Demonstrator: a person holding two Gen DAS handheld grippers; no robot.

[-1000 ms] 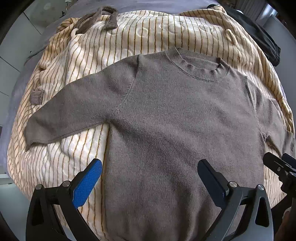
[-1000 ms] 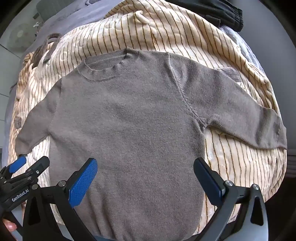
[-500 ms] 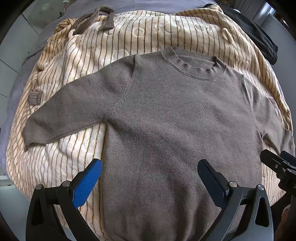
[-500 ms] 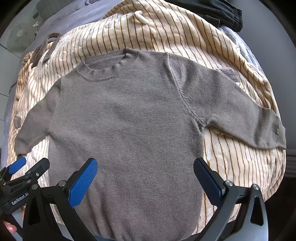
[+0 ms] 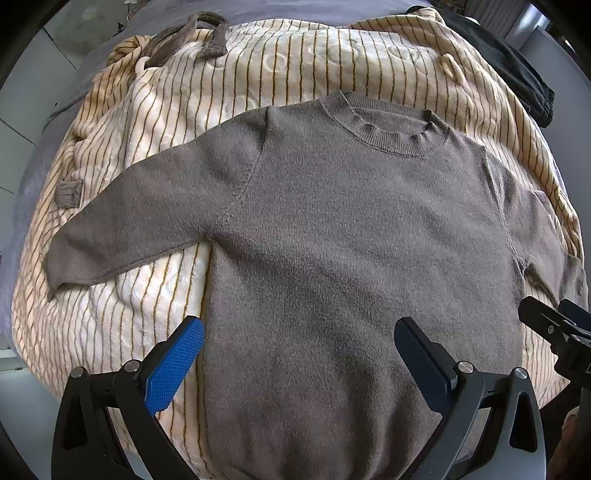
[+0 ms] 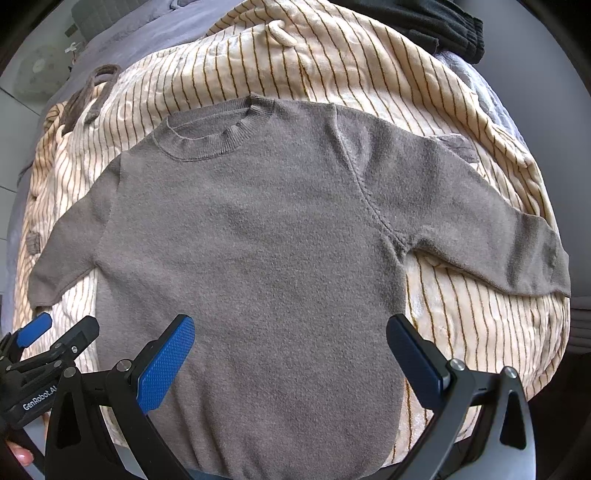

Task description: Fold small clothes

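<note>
A small grey-brown knit sweater (image 5: 351, 229) (image 6: 258, 240) lies flat, front up, collar away from me and both sleeves spread out to the sides. My left gripper (image 5: 299, 354) hovers open above its lower left part, nothing between the blue pads. Over the lower middle of the sweater my right gripper (image 6: 290, 350) is open too and holds nothing. Each gripper shows at the edge of the other's view. The sweater's hem is partly hidden under the gripper frames.
Under the sweater lies a cream garment with thin brown stripes (image 5: 295, 55) (image 6: 369, 66), spread over a grey cover (image 5: 26, 184). Dark black clothing (image 5: 517, 70) (image 6: 436, 26) is bunched at the far right. A brown strap (image 5: 192, 33) lies at the far left.
Both grippers have drawn back slightly toward the hem, so the sweater sits a little farther up in each view. The sweater itself has not moved.
</note>
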